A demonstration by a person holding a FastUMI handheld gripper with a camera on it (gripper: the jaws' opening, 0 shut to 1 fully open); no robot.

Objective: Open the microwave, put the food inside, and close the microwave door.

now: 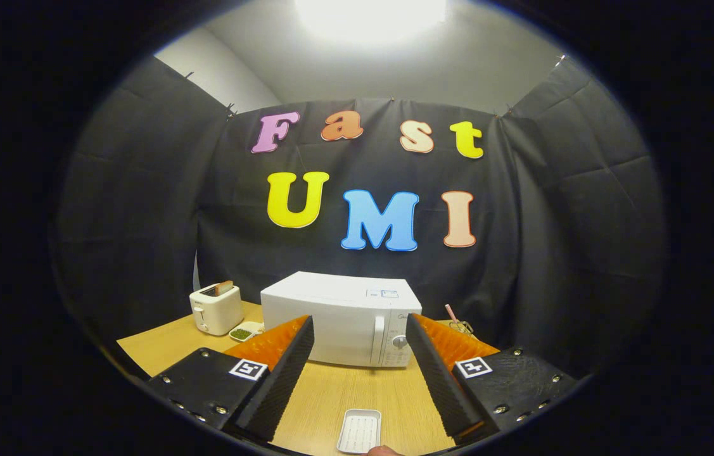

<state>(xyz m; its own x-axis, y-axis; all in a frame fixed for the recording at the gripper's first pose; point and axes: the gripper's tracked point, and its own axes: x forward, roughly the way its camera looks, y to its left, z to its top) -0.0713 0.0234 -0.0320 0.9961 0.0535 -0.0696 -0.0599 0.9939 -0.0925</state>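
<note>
1 microwave [341, 318], gripper [360, 329] spread wide

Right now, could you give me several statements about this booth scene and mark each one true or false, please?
1. The microwave door is shut. True.
2. The tongs are clamped on the white tray. False: they are open, and the tray lies between the fingers, untouched.
3. The toaster stands beside the microwave. True.
4. The small dish of green food sits on top of the microwave. False: it rests on the wooden table by the toaster.

Smooth white plastic-looking microwave [341, 316], wood-grain table [344, 392] — matt, tool [360, 342] fingers ribbed — perhaps rubber
</note>
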